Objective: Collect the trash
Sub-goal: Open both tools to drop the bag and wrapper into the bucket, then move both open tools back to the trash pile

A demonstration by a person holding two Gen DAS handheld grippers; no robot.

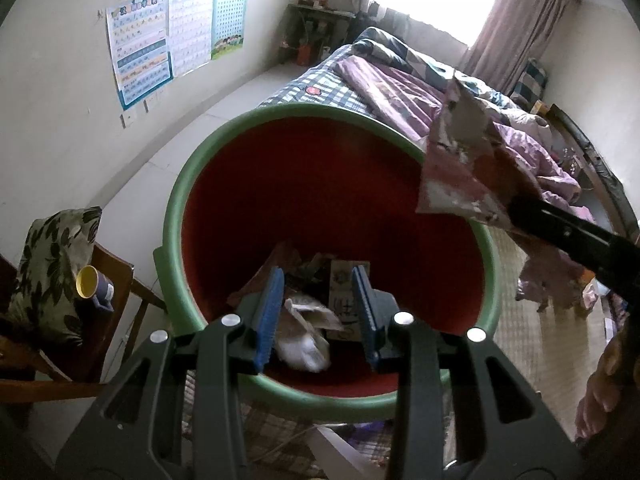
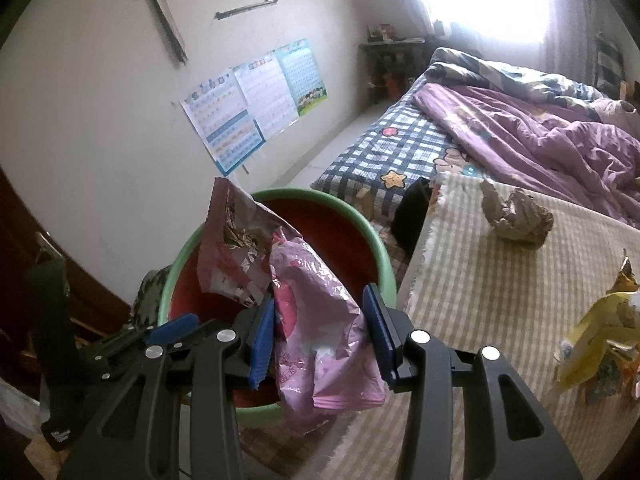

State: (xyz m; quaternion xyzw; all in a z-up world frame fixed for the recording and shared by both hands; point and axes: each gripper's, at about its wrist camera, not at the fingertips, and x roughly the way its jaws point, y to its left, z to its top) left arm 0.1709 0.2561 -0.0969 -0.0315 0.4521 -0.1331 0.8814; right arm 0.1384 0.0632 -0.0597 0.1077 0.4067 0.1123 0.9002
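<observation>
A bin with a green rim (image 1: 176,200) and red inside holds several wrappers and scraps of trash (image 1: 308,320). My left gripper (image 1: 318,312) is open and empty, just above the bin's near edge. My right gripper (image 2: 320,336) has its jaws wide apart, with a pink foil snack bag (image 2: 320,320) hanging between them over the bin (image 2: 360,220); the bag rests against the left pad. The bag also shows in the left wrist view (image 1: 460,168) at the bin's right rim.
A striped mat (image 2: 500,300) on the bed carries a crumpled brown paper (image 2: 516,216) and yellow wrappers (image 2: 600,344). A purple quilt (image 2: 540,136) lies beyond. A wooden chair (image 1: 112,280) with a yellow cup (image 1: 92,284) and a cushion stands left of the bin.
</observation>
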